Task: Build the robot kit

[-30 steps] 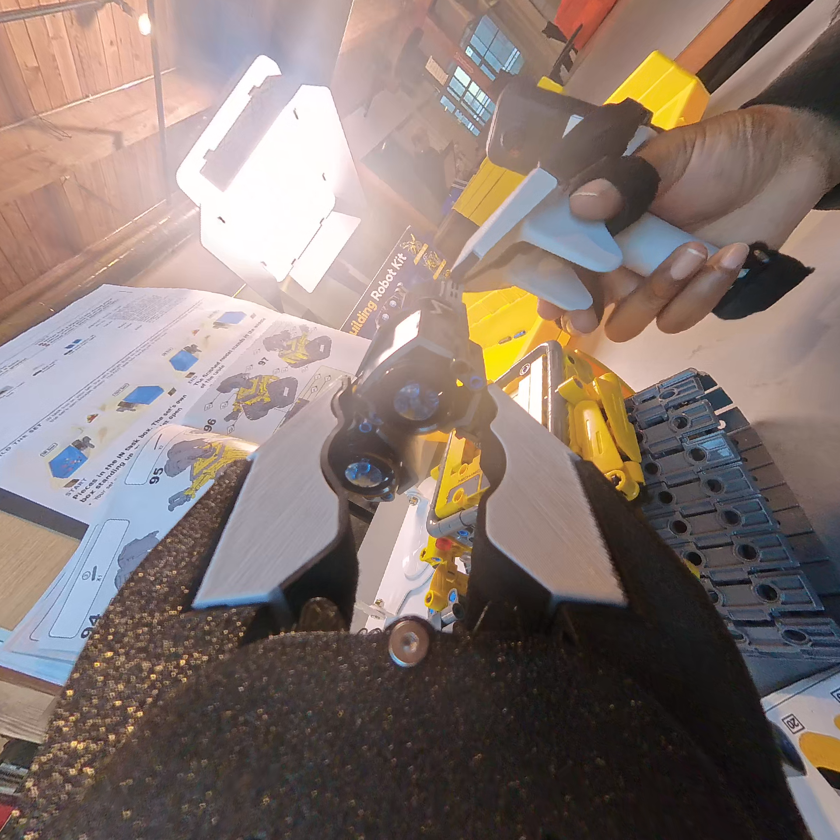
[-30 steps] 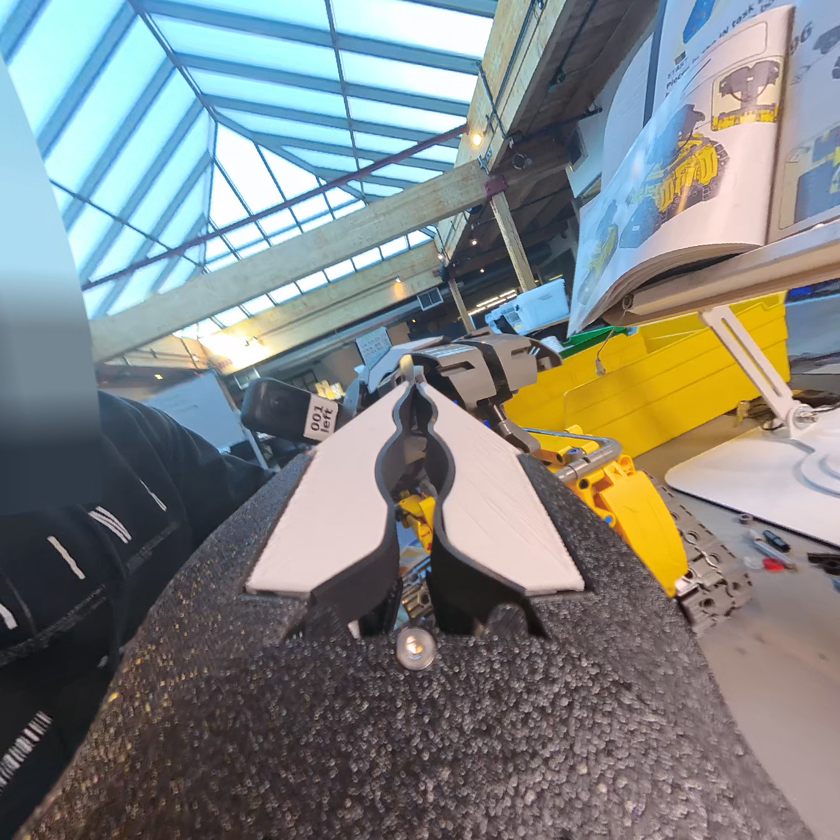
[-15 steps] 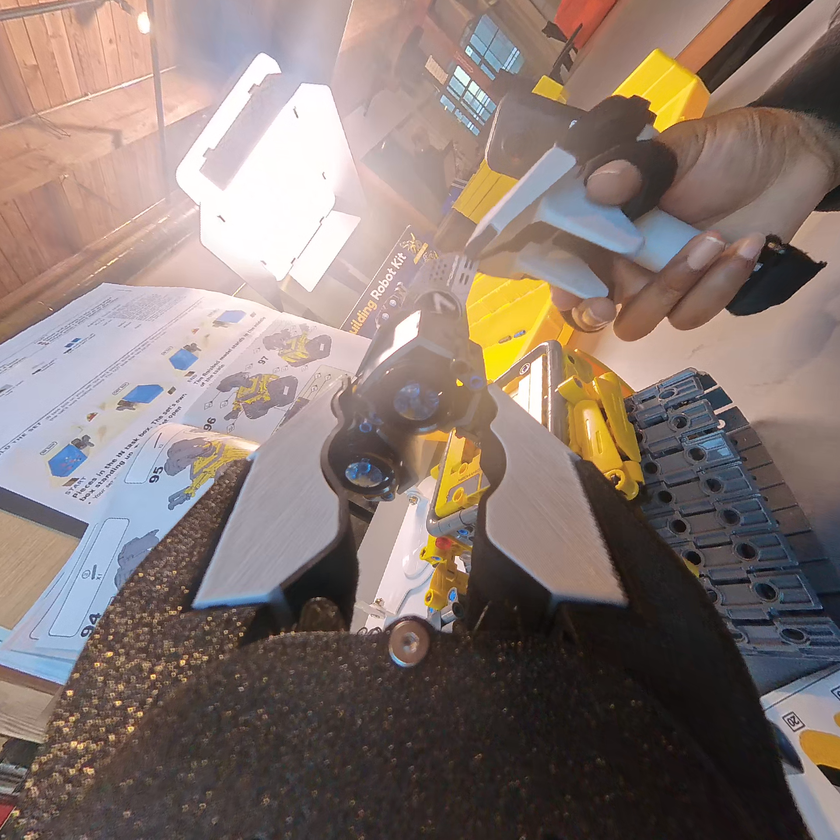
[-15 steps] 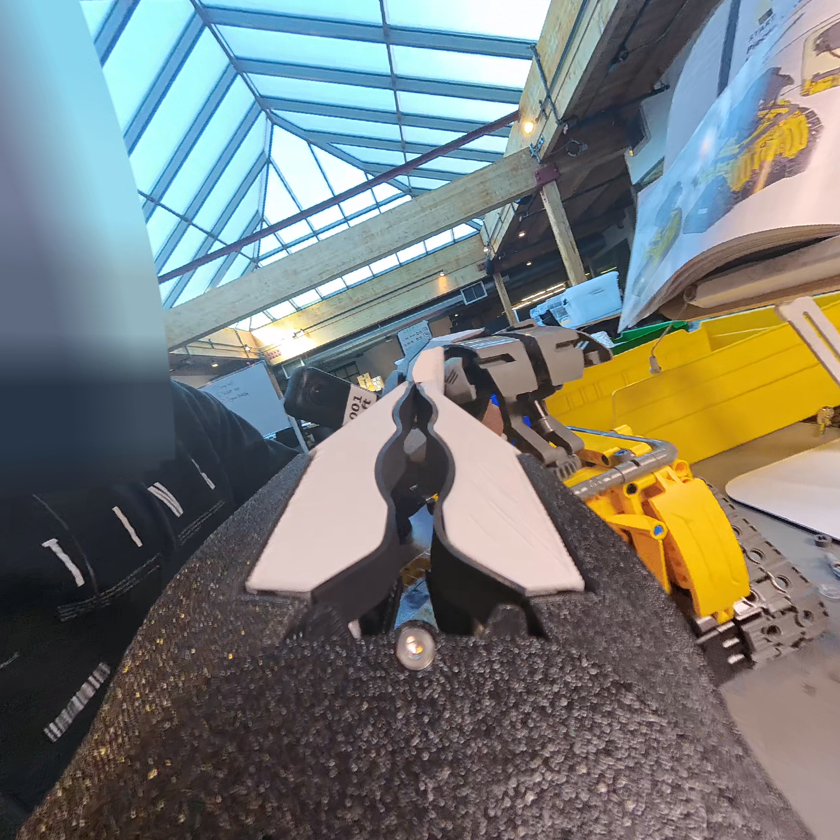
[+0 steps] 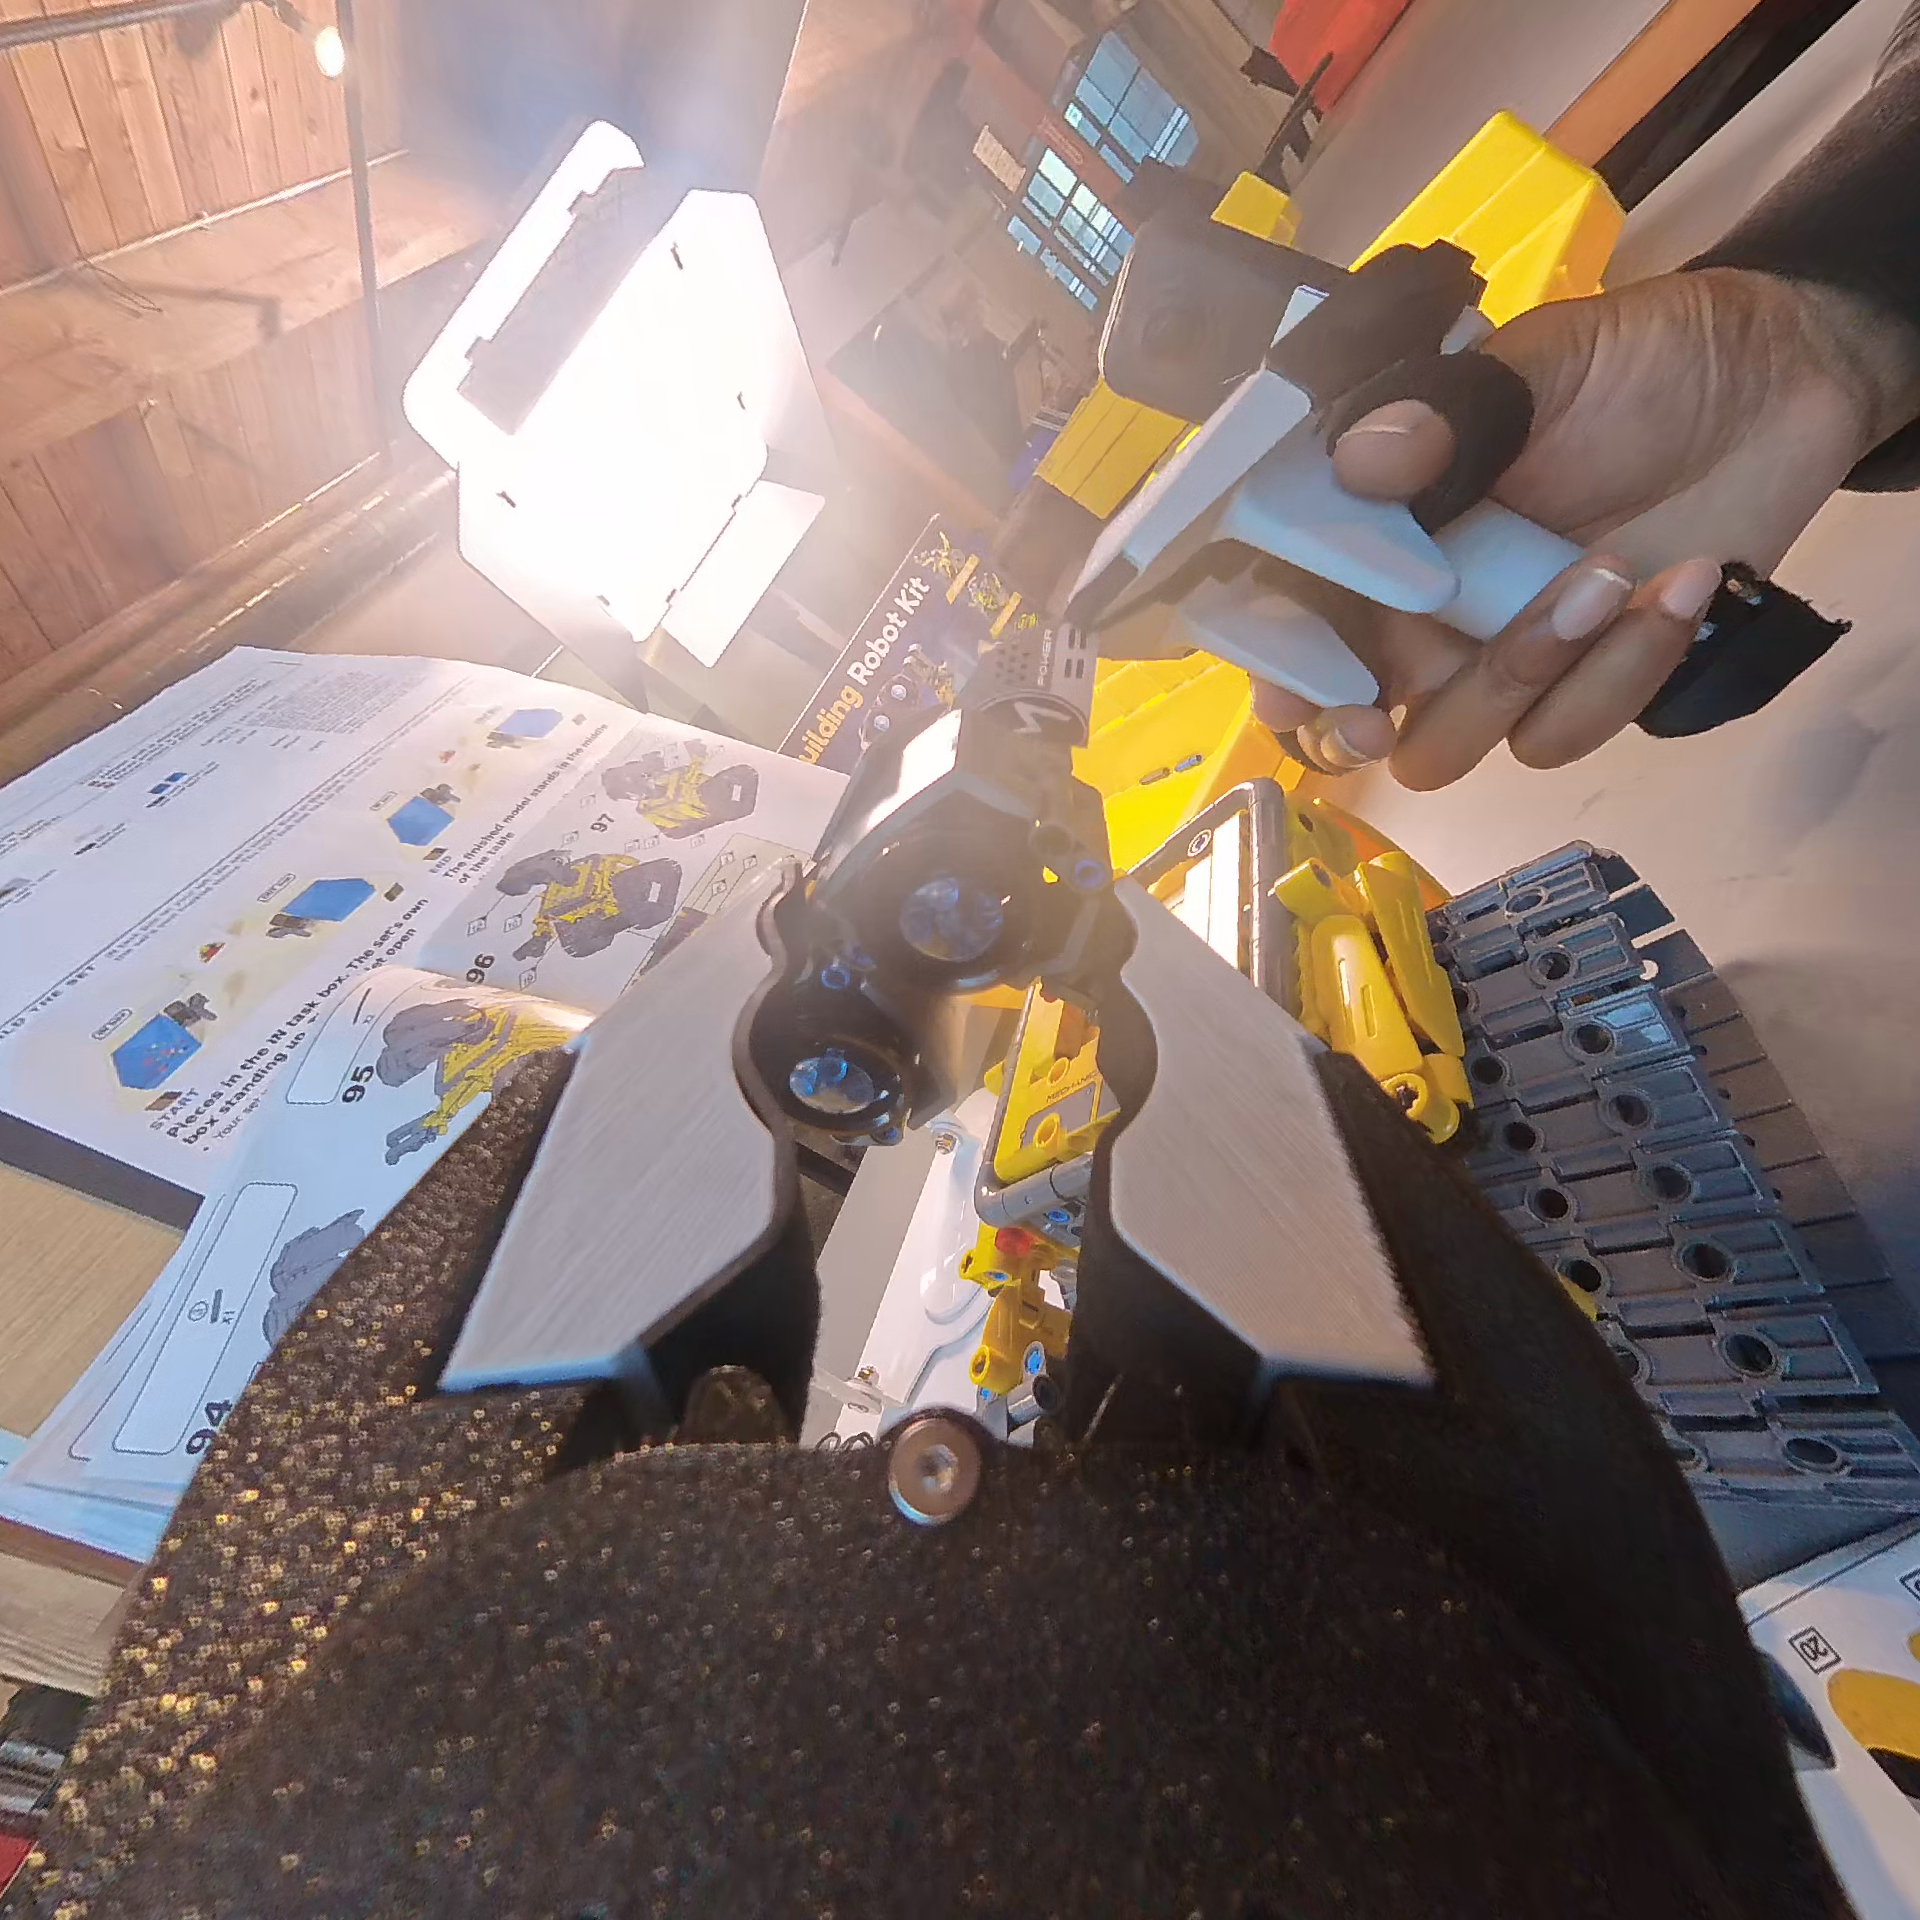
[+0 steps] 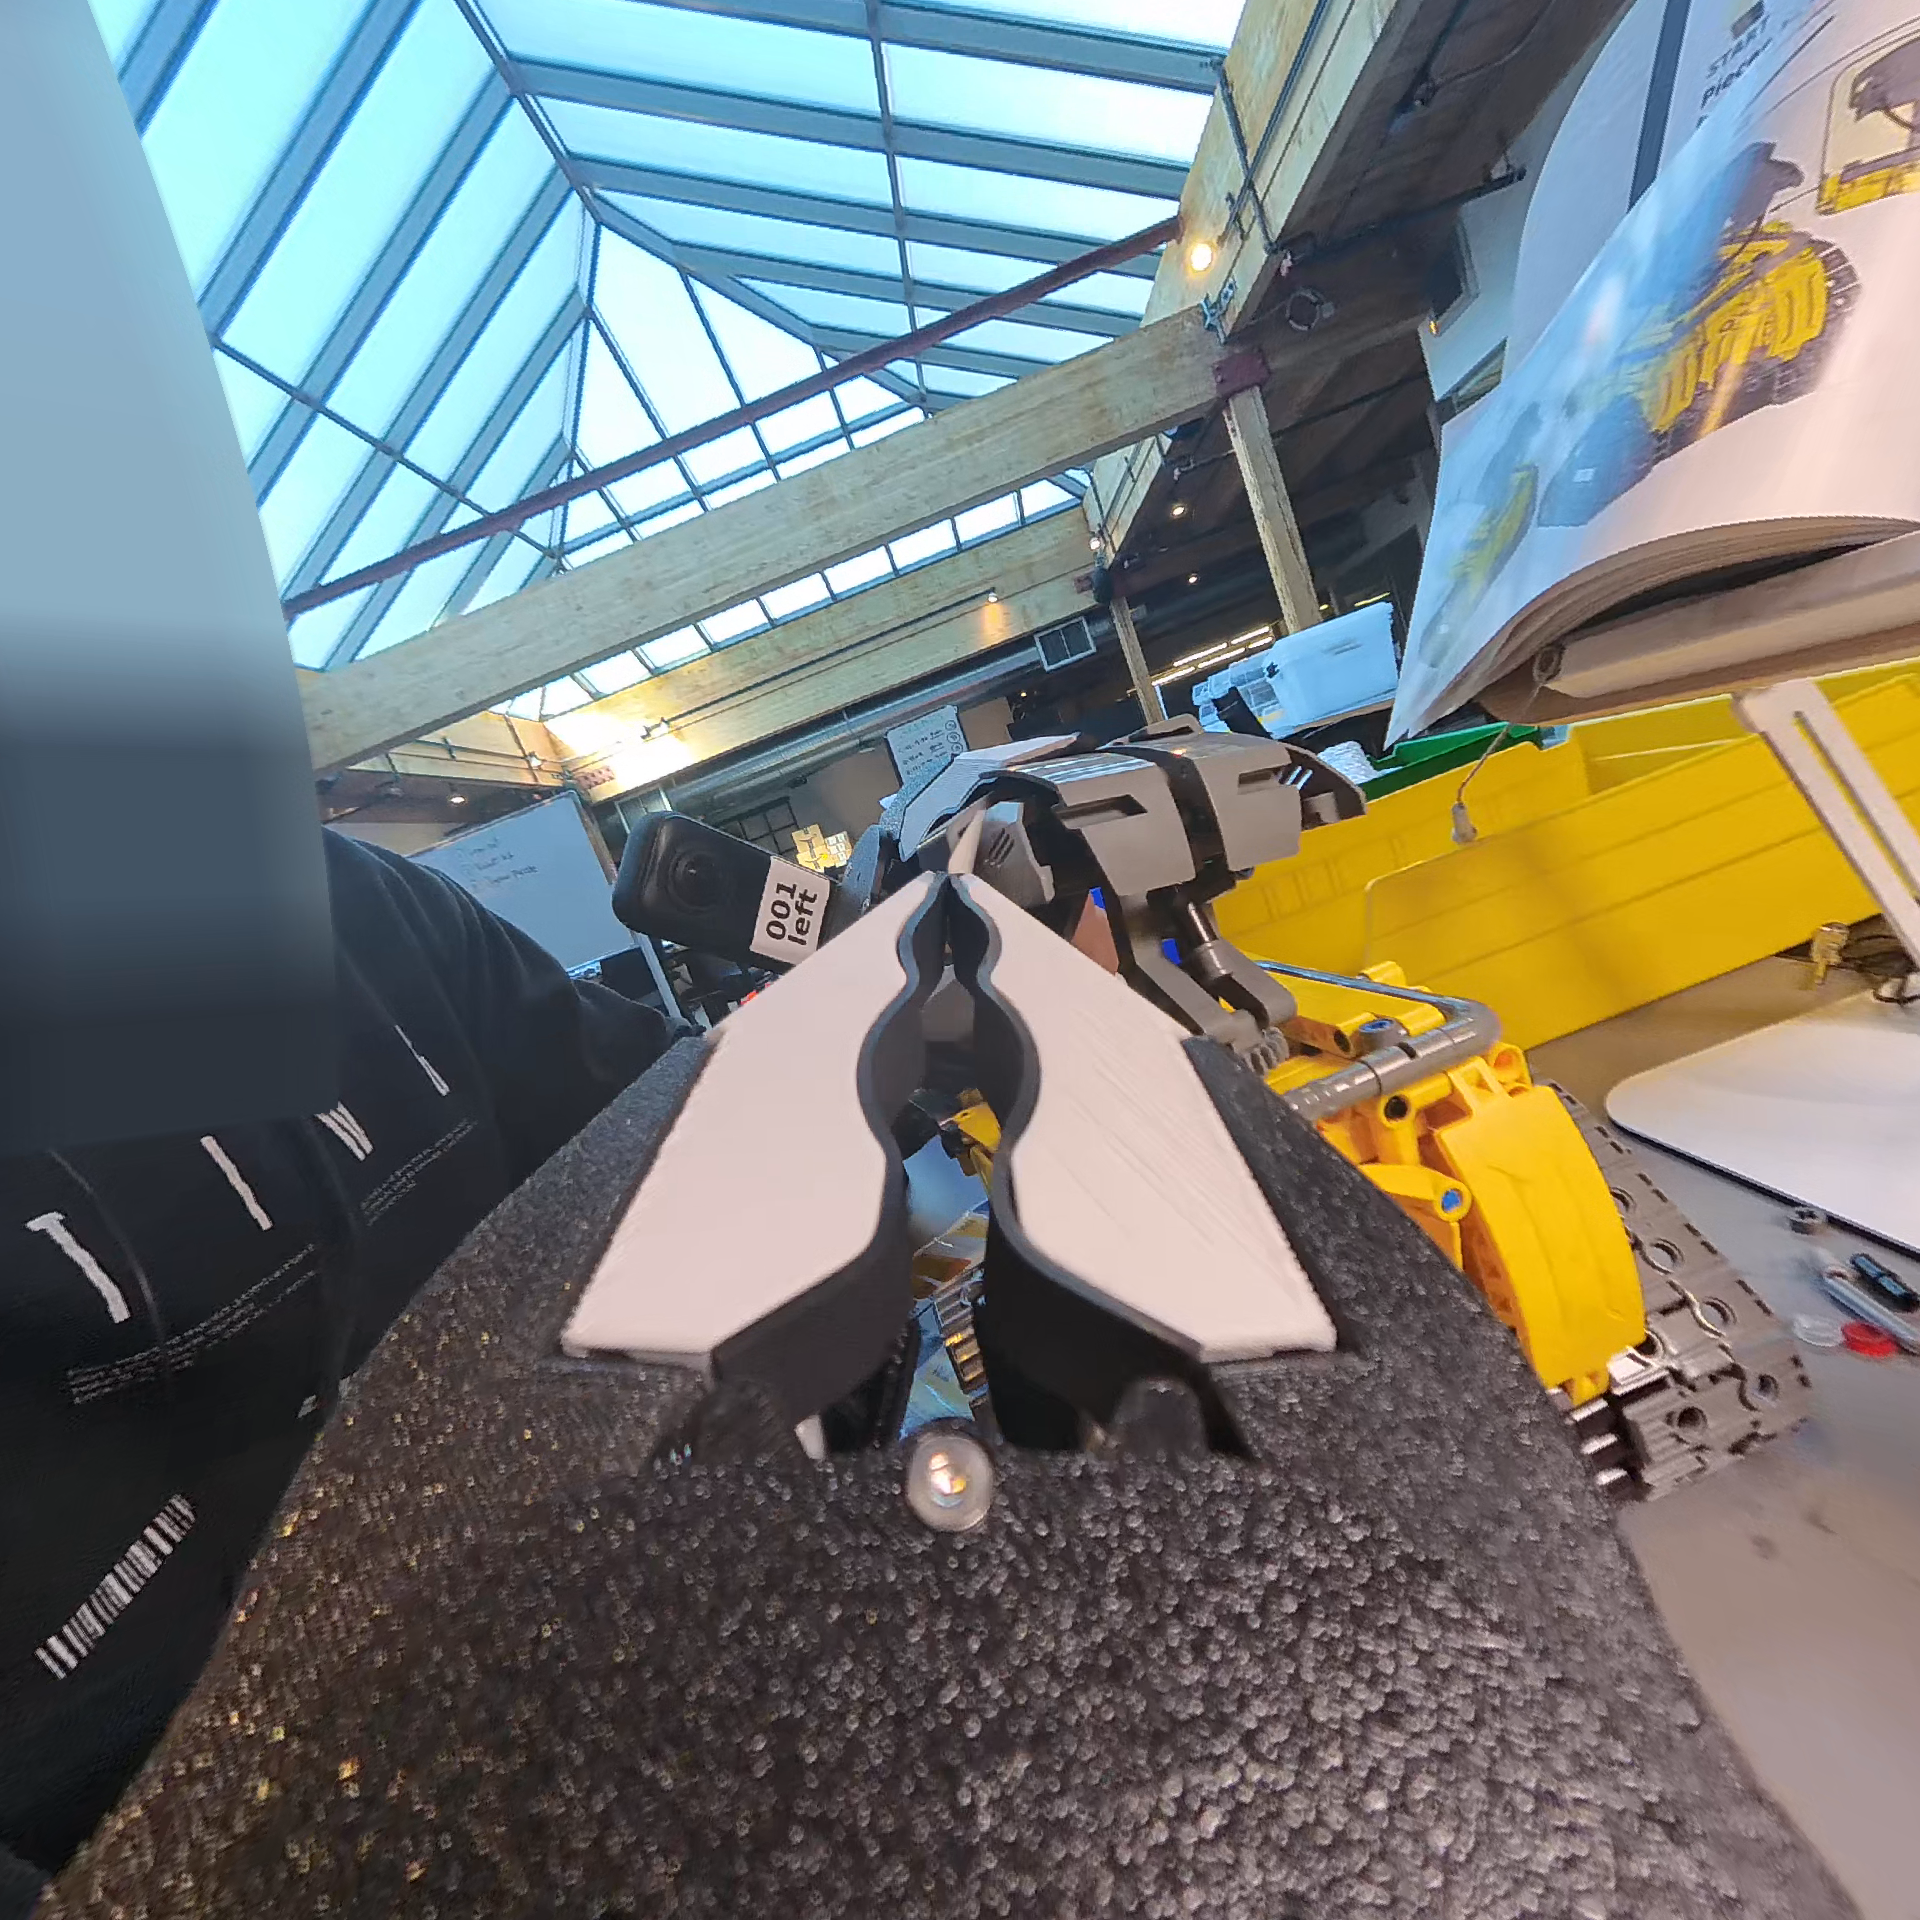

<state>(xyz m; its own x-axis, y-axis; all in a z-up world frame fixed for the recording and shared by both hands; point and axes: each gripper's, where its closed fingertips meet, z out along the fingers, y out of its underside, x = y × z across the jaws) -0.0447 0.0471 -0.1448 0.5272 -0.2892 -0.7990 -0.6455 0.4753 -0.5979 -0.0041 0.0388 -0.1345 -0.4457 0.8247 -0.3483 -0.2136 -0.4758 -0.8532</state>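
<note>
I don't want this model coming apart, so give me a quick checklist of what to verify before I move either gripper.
1. Left gripper hold on the model's head: jaws clamp both sides, ok.
2. Right gripper jaws: shut, tips at the grey vented piece; pinching it, cannot tell.
3. Grey track resting on the table: ok.
4. Instruction booklet open: ok.
5. Loose small parts away from both grippers: ok.

One toy robot [image 5: 1039, 914] built of bricks, with two round lenses on its head. Two grippers: one [image 5: 951, 997] near, one [image 5: 1091, 613] farther right. One open instruction booklet [image 5: 312, 852] on the left. Yellow bins [image 6: 1579, 883] at the far side, perhaps two. One lit lamp panel [image 5: 623, 416].
</note>
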